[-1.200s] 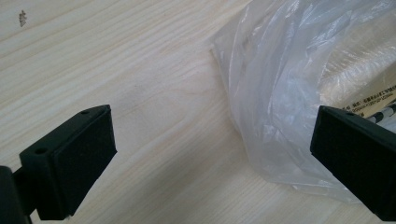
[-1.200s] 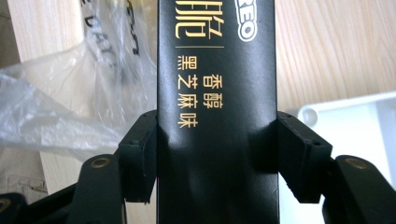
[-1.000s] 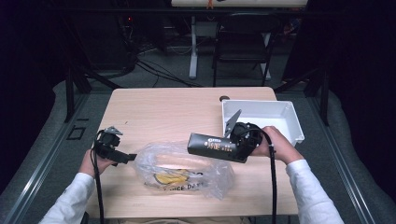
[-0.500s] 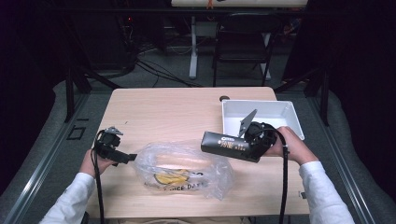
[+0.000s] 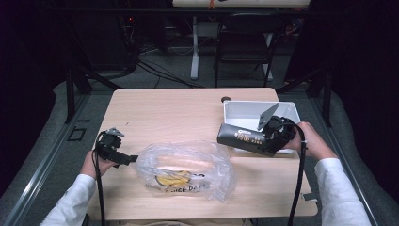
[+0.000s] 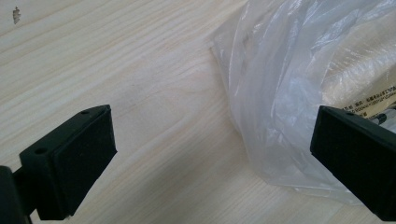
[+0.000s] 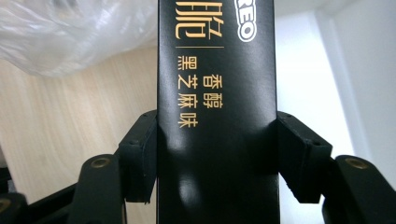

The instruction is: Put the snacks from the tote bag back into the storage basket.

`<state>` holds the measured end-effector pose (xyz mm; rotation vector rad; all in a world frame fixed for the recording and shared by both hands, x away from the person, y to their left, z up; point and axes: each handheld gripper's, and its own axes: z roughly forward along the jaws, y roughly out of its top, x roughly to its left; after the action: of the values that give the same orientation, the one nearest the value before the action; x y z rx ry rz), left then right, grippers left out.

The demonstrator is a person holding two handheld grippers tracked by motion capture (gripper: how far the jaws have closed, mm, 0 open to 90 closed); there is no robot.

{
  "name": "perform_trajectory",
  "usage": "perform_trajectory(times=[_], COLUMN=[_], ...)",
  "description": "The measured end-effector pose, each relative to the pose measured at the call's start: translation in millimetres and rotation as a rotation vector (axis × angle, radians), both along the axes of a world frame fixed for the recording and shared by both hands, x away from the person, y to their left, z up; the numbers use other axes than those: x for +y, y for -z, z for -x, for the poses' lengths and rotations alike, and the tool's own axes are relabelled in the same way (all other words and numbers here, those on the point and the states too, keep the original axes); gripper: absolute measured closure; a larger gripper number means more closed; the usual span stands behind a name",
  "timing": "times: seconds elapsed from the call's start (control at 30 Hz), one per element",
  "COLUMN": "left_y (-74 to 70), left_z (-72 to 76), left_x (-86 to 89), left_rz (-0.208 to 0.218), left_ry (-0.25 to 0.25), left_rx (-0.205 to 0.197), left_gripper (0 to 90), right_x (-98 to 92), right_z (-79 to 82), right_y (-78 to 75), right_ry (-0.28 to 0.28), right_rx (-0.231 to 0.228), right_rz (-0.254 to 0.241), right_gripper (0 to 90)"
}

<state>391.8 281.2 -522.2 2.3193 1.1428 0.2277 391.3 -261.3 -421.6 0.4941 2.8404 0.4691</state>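
A long black box (image 5: pixel 241 136) with gold lettering is held lying level, and my right gripper (image 5: pixel 269 138) is shut on one end of it, over the front left part of the white tray (image 5: pixel 244 109). In the right gripper view both pads press the sides of the black box (image 7: pixel 217 93). A clear plastic bag (image 5: pixel 188 169) holding a yellow item (image 5: pixel 169 180) lies at the table's front middle. My left gripper (image 5: pixel 131 159) is at the bag's left edge. It is open, and the bag's edge (image 6: pixel 299 93) lies just inside its right pad (image 6: pixel 359 158).
The white tray (image 7: pixel 322 70) stands at the table's right side. A small dark round thing (image 5: pixel 226 99) lies just behind the tray's left corner. Bare wooden tabletop (image 5: pixel 164 113) stretches across the back and left. A chair and cables stand on the floor beyond the table.
My right gripper has carried the black box to the right, from above the bag to above the tray's front left edge. The left gripper and the bag have stayed put.
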Motion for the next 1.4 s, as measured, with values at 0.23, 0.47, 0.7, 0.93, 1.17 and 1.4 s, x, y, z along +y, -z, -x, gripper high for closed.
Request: perform_trajectory(times=[0.23, 0.47, 0.7, 0.93, 1.17, 1.4], left_y=[0.8, 0.8, 1.1, 1.0, 1.1, 1.5], left_z=[-0.2, -0.1, -0.2, -0.1, -0.4, -0.6], left_x=[-0.2, -0.5, -0.1, -0.2, 1.2, 2.1], left_rz=[0.002, 0.001, 0.005, 0.005, 0.0, 0.002], left_ry=[-0.005, -0.011, -0.016, -0.016, -0.014, -0.017], left_rx=[0.001, 0.001, -0.001, -0.002, 0.0, -0.001], left_gripper=[0.0, 0.0, 0.0, 0.0, 0.0, 0.0], right_x=[-17.4, -30.1, -37.5, -41.4, -40.0, -35.9], right_z=[-8.7, -19.8, -27.9, -42.6, -57.1, -68.8], right_y=[2.4, 7.5, 11.3, 21.8, 35.4, 51.2], right_ry=[0.035, 0.058, 0.08, 0.079, 0.078, 0.063], right_rx=[-0.006, -0.017, -0.02, -0.012, 0.006, 0.026], right_rz=[-0.004, -0.01, -0.018, -0.002, 0.007, 0.013], right_gripper=[37.6, 37.6, 37.6, 37.7, 37.6, 37.6])
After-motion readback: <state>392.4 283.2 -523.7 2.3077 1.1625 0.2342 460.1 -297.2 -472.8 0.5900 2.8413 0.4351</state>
